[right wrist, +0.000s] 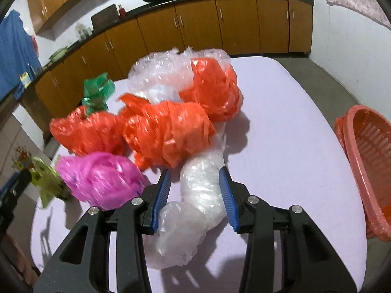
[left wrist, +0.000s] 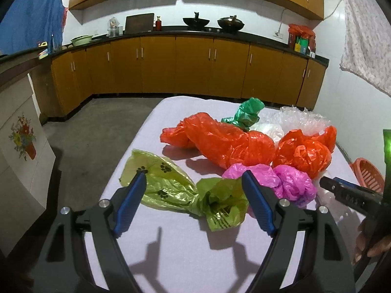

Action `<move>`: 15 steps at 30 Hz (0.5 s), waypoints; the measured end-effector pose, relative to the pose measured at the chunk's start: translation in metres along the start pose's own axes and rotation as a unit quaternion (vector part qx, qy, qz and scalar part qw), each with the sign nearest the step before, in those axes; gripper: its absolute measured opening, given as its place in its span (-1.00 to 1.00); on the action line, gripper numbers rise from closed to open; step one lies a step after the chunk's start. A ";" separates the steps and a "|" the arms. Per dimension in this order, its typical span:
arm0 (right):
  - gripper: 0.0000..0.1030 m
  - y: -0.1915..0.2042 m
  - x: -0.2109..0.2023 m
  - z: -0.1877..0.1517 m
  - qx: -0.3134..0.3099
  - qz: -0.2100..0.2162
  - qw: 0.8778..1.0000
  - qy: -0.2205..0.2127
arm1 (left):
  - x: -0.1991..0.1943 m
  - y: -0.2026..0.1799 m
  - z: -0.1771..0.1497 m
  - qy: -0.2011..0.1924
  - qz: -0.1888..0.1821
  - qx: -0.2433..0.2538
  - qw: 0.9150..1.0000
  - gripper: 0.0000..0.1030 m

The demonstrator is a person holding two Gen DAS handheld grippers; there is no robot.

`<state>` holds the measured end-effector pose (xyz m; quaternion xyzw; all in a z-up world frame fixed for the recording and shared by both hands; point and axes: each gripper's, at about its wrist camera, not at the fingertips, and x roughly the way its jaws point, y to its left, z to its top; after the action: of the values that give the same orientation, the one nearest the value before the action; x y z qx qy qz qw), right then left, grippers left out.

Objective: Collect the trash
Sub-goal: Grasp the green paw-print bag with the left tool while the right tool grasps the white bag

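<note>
Table (left wrist: 185,256) w/ a pale lilac cover, kitchen behind it. The trash is a pile of knotted plastic bags on the far half.

Left gripper (left wrist: 194,183): jaws spread wide, nothing pinched. It hangs over the lime bag (left wrist: 171,188), which sits btwn the blue pads but they aren't pressing on it. That bag has black paw prints on it, plus a block of black print near the knot, too crumpled to read.

Behind it: pink bag (left wrist: 283,180), touching the lime one on its right. Then the long red bag (left wrist: 227,141), a rounder red bag (left wrist: 305,156) beside it, a green bag (left wrist: 246,114) at the back, and bubble wrap (left wrist: 298,119) behind the reds.

Right gripper (right wrist: 194,185): jaws about half apart, w/ a clear bag (right wrist: 198,190) lying btwn the pads. The right pad looks to be on the plastic, the left pad has a small gap, so can't tell if it's really clamped. Right view is motion-blurred, so take that loosely.

Orange basket (right wrist: 366,151) sits at the table's right edge, well apart from the pile, lined w/ thin plastic film.

In the left view the right gripper's body shows embossed letters, unreadable. A hand (left wrist: 371,244) is gripping its handle at the frame edge.

On the counter (left wrist: 256,36), right end: a stack of colourful boxes (left wrist: 300,41) under a red bag, labels too small to read.
</note>
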<state>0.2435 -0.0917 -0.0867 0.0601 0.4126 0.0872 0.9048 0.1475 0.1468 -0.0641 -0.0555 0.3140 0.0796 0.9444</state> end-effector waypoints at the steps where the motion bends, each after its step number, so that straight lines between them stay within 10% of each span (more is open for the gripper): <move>1: -0.17 -0.002 -0.001 -0.002 -0.004 -0.002 1.000 0.001 | 0.003 -0.001 0.000 0.003 0.000 0.002 1.000 0.53; 10: -0.20 -0.021 -0.010 -0.014 0.009 -0.005 1.000 0.005 | 0.025 -0.010 -0.007 0.029 0.016 0.008 0.999 0.52; 15: -0.28 -0.025 -0.013 -0.018 0.013 0.005 1.000 0.009 | 0.034 -0.010 -0.009 0.042 0.008 0.002 0.999 0.11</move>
<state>0.2246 -0.1183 -0.0934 0.0732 0.4218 0.0863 0.8996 0.1709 0.1395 -0.0911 -0.0544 0.3543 0.0844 0.9297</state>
